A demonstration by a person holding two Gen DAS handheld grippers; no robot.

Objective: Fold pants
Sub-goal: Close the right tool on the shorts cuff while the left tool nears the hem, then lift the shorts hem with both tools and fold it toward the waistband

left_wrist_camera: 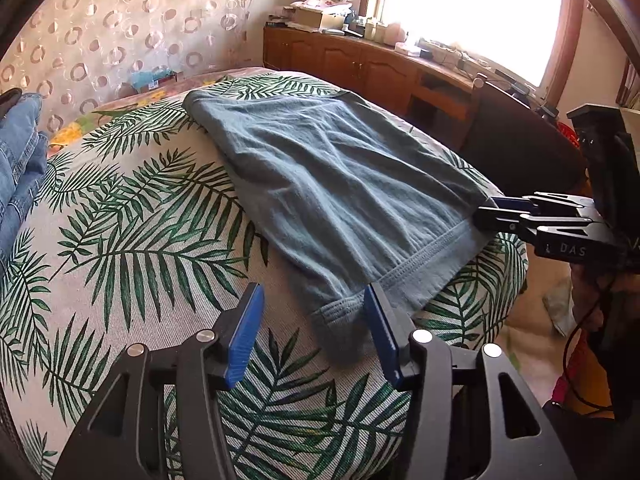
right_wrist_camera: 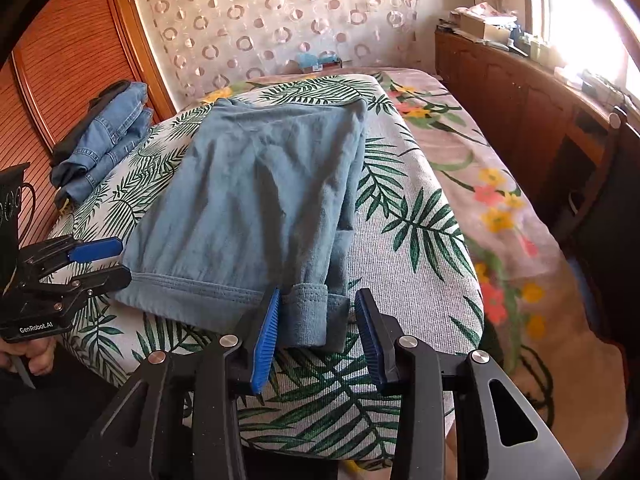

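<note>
Blue-grey pants (left_wrist_camera: 340, 176) (right_wrist_camera: 260, 200) lie folded lengthwise on the leaf-print bed cover (left_wrist_camera: 140, 220) (right_wrist_camera: 400, 248), with the hem end nearest me. My left gripper (left_wrist_camera: 313, 292) is open at the hem's left corner; the cloth edge lies between its blue pads, near the right one. In the right wrist view the left gripper (right_wrist_camera: 125, 259) sits at that corner with its fingertips apart. My right gripper (right_wrist_camera: 319, 294) is open around the rolled cuff (right_wrist_camera: 312, 312), and the left pad is close against it. In the left wrist view the right gripper (left_wrist_camera: 485, 209) reaches the hem's right corner.
Folded jeans (left_wrist_camera: 20, 152) (right_wrist_camera: 104, 136) are stacked at the bed's left side. A wooden cabinet (left_wrist_camera: 360, 64) (right_wrist_camera: 500, 92) with clutter runs under the window. A dark chair (left_wrist_camera: 520, 140) stands right of the bed. A hand (right_wrist_camera: 36, 354) holds the left gripper's handle.
</note>
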